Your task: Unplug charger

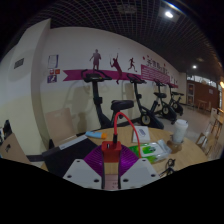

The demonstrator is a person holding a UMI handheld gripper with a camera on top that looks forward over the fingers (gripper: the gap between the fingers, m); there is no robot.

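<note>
My gripper (110, 152) is held above a wooden table (190, 150). Its two purple pads (96, 160) close in from both sides on a small red charger plug (110, 146), which sits between the fingertips. A red cable (121, 114) rises from the plug, arches over and comes down toward the table beyond the fingers. No socket or power strip shows; whatever lies under the fingers is hidden.
Green and white leaflets (150, 150) lie on the table just right of the fingers. A white cup (180, 130) stands farther right. A dark chair back (62, 155) is at the left. Exercise bikes (100, 100) line the wall behind.
</note>
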